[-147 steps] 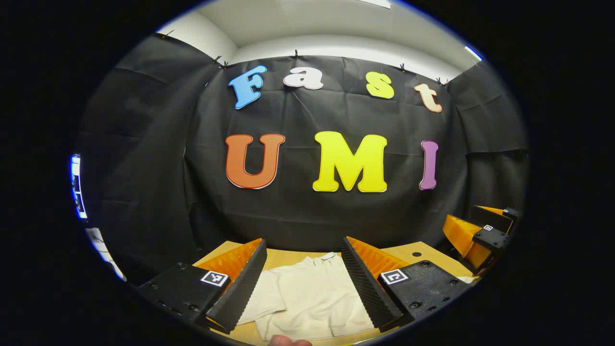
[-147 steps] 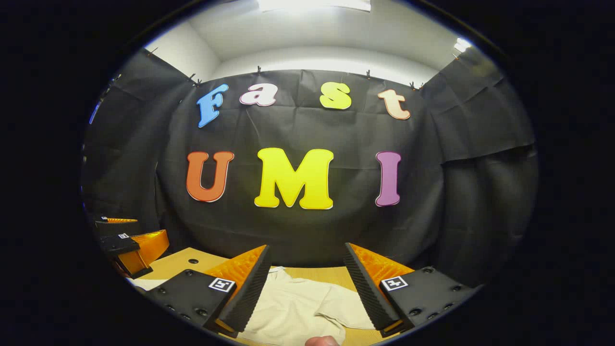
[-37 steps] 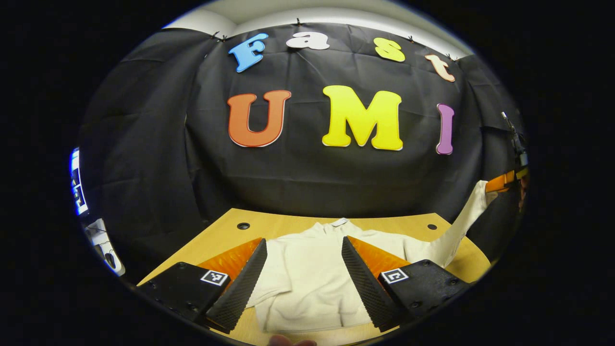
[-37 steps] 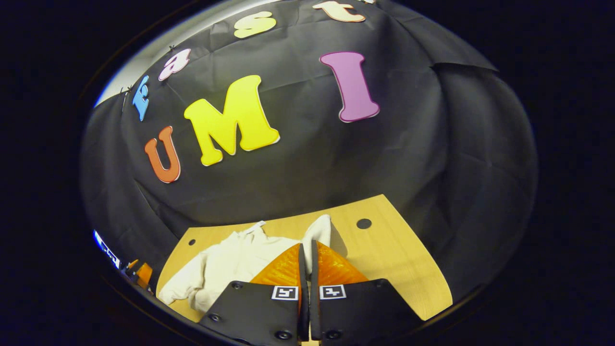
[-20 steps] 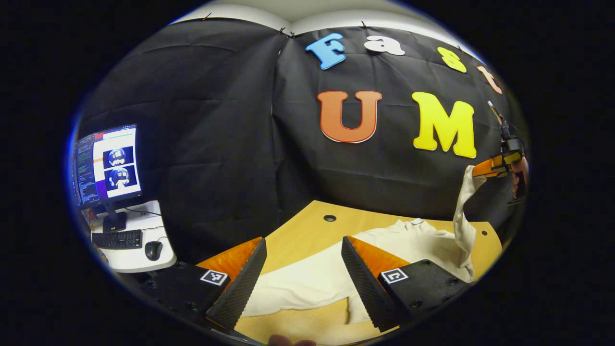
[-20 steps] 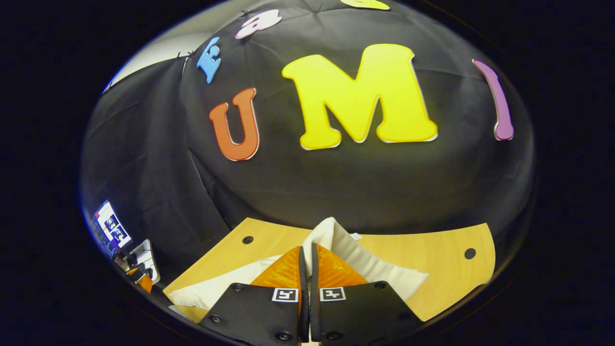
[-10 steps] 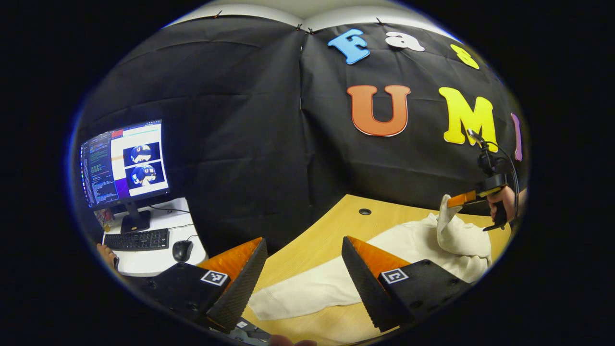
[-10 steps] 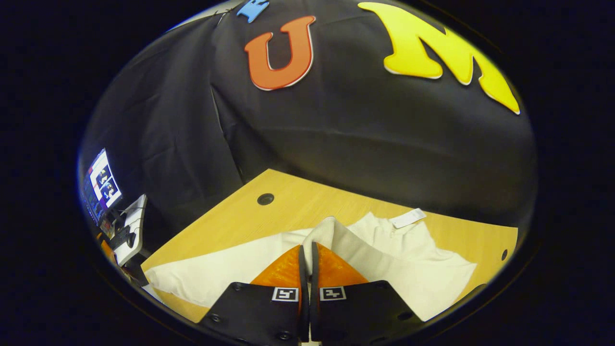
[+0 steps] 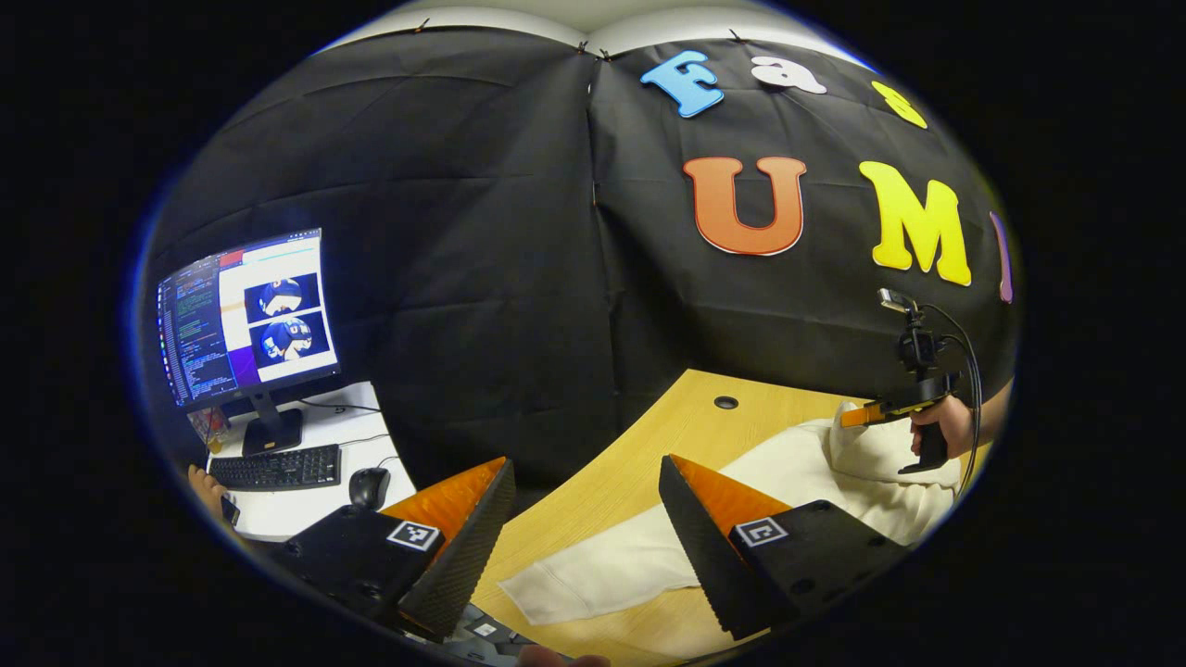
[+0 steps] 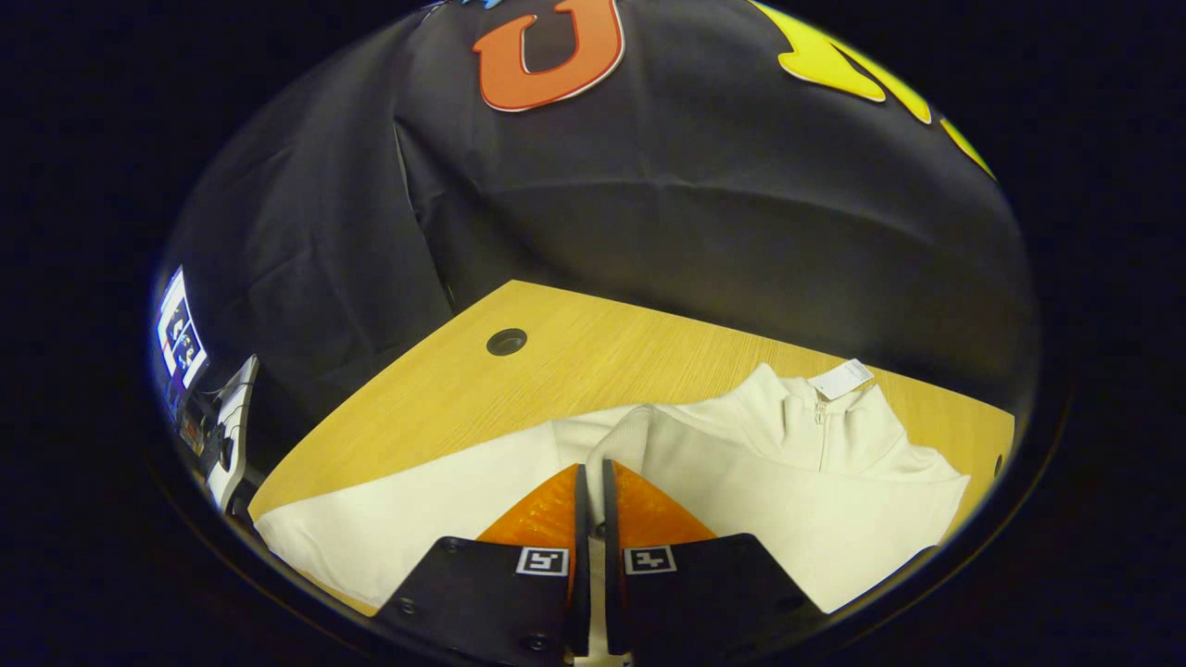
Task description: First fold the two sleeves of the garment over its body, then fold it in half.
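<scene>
The garment (image 10: 741, 482) lies flat on the desk (image 10: 593, 361), collar toward 2 o'clock in the right gripper view. Your right gripper (image 10: 590, 486) pinches the cuff (image 10: 625, 435), fingers nearly closed on it, judged so the sleeve can drape over the body. The left gripper view adds the other sleeve (image 9: 602, 570) stretched toward 7 o'clock, unfolded, between your left gripper's (image 9: 588, 519) wide, empty fingers, plus a monitor (image 9: 246, 320).
</scene>
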Action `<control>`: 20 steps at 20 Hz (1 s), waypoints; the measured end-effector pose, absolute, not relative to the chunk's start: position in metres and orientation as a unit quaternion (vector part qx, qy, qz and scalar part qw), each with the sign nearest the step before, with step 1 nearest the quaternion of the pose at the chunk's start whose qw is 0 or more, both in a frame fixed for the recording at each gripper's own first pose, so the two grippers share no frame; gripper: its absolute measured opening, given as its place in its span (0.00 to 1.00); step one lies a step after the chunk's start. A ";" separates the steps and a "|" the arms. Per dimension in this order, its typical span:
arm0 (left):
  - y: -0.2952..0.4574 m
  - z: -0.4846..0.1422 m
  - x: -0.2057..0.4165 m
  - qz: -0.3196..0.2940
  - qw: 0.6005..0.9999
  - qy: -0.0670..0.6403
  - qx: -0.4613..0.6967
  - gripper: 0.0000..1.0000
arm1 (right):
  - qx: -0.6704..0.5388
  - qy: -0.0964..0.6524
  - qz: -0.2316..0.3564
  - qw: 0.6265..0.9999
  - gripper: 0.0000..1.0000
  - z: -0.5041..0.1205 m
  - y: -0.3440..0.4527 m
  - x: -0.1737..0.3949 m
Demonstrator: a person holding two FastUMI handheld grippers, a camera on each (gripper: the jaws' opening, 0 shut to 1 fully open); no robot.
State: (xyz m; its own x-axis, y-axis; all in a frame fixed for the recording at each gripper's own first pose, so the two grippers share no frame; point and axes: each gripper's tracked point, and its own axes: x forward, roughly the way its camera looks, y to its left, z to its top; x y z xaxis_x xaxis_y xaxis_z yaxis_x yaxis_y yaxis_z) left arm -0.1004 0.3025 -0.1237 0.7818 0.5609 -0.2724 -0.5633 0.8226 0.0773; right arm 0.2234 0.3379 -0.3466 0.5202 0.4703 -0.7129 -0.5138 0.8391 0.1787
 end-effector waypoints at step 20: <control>0.292 -0.207 -0.148 0.197 0.957 0.210 0.032 0.99 | -0.001 0.293 0.329 0.898 0.82 -0.199 0.269 0.112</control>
